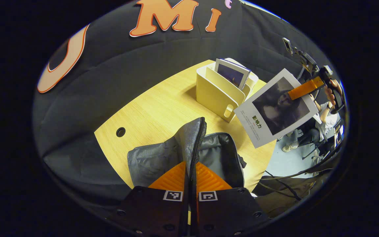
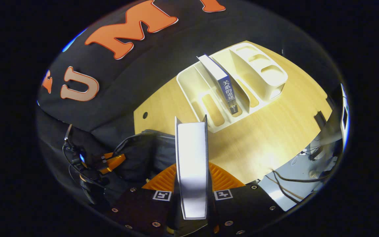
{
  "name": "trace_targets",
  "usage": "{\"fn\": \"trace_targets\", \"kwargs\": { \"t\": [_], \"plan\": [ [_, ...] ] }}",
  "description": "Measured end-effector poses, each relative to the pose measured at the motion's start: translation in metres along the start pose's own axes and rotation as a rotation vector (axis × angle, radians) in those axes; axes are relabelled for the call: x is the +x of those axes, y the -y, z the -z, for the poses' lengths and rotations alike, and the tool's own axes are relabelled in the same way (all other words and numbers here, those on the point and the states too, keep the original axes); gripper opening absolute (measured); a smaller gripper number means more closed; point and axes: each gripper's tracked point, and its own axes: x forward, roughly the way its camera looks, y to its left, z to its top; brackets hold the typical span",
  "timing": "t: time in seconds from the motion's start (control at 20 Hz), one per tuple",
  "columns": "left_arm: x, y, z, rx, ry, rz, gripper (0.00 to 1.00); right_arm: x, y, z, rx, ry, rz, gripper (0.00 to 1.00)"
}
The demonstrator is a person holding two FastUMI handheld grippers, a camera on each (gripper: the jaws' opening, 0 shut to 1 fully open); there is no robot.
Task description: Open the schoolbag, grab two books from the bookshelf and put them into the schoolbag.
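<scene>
The grey schoolbag (image 1: 219,154) lies open on the wooden table (image 1: 156,108). My left gripper (image 1: 191,174) is shut on its zippered flap (image 1: 192,138), holding that edge up. A cream bookshelf (image 1: 219,95) behind the bag holds one blue book (image 1: 232,74). In the right gripper view my right gripper (image 2: 192,174) is shut on a white book (image 2: 192,158), seen edge-on above the table. That white book (image 1: 276,107) hangs in the air right of the shelf, with the right gripper (image 1: 304,88) on its top edge. The blue book (image 2: 224,84) stands in the bookshelf (image 2: 209,95). The schoolbag (image 2: 150,148) lies to the left.
A round cable hole (image 1: 120,132) is in the table left of the bag. Cables (image 1: 285,184) trail on the floor past the table's right edge. A person sits on a chair (image 1: 314,131) beyond the table. The black booth cloth (image 1: 143,59) closes the back.
</scene>
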Motion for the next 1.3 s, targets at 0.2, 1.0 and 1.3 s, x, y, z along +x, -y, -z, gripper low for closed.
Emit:
{"fn": "trace_targets", "kwargs": {
  "t": [0.2,1.0,1.3],
  "plan": [
    [-0.003,-0.002,-0.007,-0.011,0.008,-0.011,0.04,0.023,-0.035,0.023,0.017,-0.02,-0.122,0.31],
    [-0.023,-0.007,-0.024,-0.033,0.052,-0.054,0.04,0.171,-0.127,0.08,0.167,-0.147,-0.369,0.31],
    [-0.029,-0.003,-0.031,-0.034,0.085,-0.048,0.04,0.214,-0.139,0.085,0.206,-0.112,-0.403,0.3]
  ]
}}
